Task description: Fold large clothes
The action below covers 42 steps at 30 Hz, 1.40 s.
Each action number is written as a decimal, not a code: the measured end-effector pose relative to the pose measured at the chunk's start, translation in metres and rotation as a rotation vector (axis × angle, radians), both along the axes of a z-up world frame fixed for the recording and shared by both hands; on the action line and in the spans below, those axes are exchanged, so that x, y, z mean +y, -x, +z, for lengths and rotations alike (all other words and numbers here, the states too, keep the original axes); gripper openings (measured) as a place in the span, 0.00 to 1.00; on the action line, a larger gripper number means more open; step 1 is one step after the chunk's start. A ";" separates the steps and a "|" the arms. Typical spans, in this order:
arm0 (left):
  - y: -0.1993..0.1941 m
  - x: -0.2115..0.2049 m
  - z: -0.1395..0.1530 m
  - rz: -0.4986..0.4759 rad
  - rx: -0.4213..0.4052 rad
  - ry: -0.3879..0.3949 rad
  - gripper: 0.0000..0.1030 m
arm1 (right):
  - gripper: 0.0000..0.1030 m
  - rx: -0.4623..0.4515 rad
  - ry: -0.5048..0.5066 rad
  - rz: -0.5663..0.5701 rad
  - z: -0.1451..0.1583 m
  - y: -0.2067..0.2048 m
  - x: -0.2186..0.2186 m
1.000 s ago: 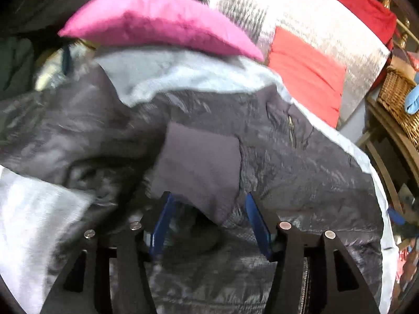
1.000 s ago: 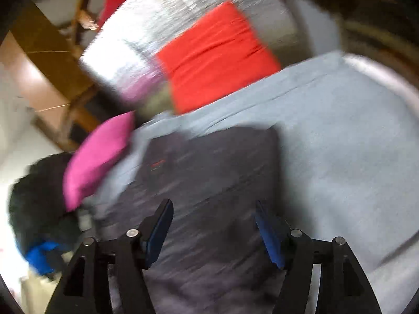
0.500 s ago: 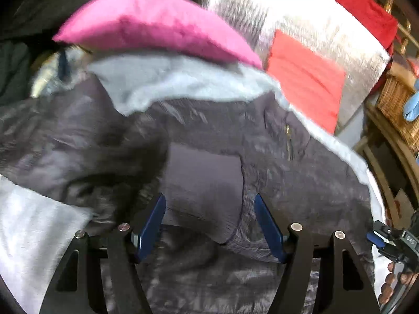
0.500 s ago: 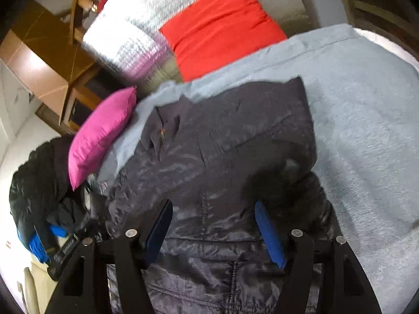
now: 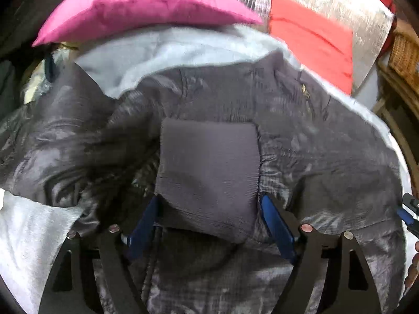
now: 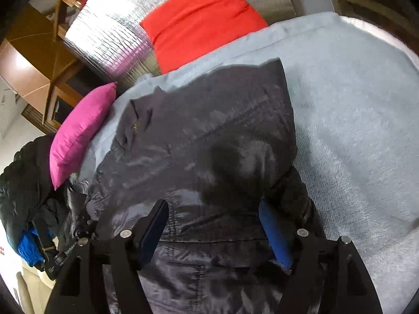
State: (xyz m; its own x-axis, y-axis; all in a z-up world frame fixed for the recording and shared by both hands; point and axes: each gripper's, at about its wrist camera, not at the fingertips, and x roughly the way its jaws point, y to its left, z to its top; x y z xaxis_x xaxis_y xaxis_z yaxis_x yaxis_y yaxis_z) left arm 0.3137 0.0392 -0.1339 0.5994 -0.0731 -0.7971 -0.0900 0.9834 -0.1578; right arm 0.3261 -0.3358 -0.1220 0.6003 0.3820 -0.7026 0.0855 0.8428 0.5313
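Dark grey shiny padded fabric is filling the left wrist view: a jacket (image 5: 301,157) is lying spread on a pale blue-grey blanket (image 5: 162,52). The left gripper (image 5: 212,225) is hovering low over it with its blue-padded fingers (image 5: 275,225) spread wide; its jaws have just been opening. A matte ribbed cuff (image 5: 209,172) is lying between the pads, which are standing at its two sides without squeezing it. The cuffed sleeve is lying folded across the body, with the cuff end toward the camera. The jacket's long axis is running from the camera toward a pink cushion (image 5: 146,7) at the top. A red cushion (image 5: 311,39) is leaning on silver quilted material behind. At the right edge the other gripper and some fingertips are cut off by the frame. The jacket's left part is smeared by blur.

In the right wrist view, the right gripper (image 6: 212,233) is also standing wide apart, its jaws having just been opening. Its pads are sitting against the jacket (image 6: 209,136) fabric, but nothing is clamped. The jacket is stretching away and leftward toward the pink cushion (image 6: 81,133), a small zip pull showing near the far end. The blanket (image 6: 353,130) is lying bare to the right. At lower left, part of the left gripper (image 6: 65,251) is showing in front of a dark heap with something blue that is hard to make out.
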 end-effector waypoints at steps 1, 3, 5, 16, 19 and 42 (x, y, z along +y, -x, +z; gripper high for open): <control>0.005 0.004 0.008 -0.001 -0.014 0.025 0.79 | 0.73 -0.018 0.015 -0.009 0.009 0.004 0.003; 0.019 0.017 0.024 0.001 -0.047 0.062 0.79 | 0.73 -0.077 0.048 0.008 0.029 0.014 0.010; 0.039 0.038 0.039 0.002 -0.093 0.115 0.79 | 0.73 -0.140 0.093 0.043 0.050 0.033 0.023; 0.149 0.308 0.018 0.545 -0.149 0.407 0.80 | 0.73 -0.156 0.168 0.174 0.041 0.146 0.067; 0.165 0.376 0.001 0.745 -0.142 0.577 0.80 | 0.73 -0.142 0.169 0.166 0.035 0.158 0.068; 0.116 0.462 0.030 0.951 -0.123 0.602 0.07 | 0.73 -0.169 0.135 0.124 0.028 0.165 0.078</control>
